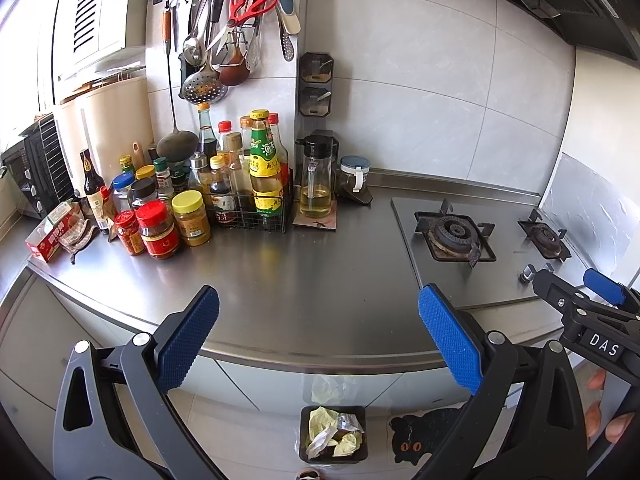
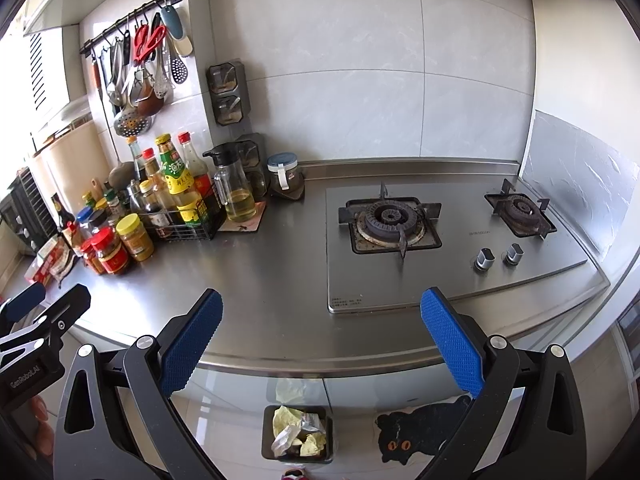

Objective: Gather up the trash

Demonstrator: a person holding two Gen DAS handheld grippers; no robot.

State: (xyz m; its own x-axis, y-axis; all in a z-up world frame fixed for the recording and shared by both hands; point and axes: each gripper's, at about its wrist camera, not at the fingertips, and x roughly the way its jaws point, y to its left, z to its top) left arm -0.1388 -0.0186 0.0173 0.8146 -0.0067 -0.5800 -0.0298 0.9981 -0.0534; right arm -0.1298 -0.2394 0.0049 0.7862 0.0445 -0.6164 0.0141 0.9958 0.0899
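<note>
On the floor below the counter edge stands a black trash bin (image 1: 305,438) (image 2: 267,436). It holds crumpled yellow paper (image 1: 322,418) (image 2: 286,418) and a silvery wrapper (image 1: 349,424) (image 2: 310,420). My left gripper (image 1: 319,308) hangs open above the counter's front edge, with nothing between its blue pads. My right gripper (image 2: 322,308) is open too and empty, level with the stove's front. Each gripper shows at the edge of the other's view: the right gripper (image 1: 568,280) and the left gripper (image 2: 56,294). The steel countertop (image 1: 300,280) in front of both carries no loose trash that I can see.
Bottles and jars (image 1: 264,172) crowd the counter's back left, some in a wire basket. A red box (image 1: 50,236) and a crumpled bag (image 1: 78,236) lie at the far left. A two-burner gas stove (image 2: 396,228) fills the right. A black cat mat (image 2: 420,432) lies beside the bin.
</note>
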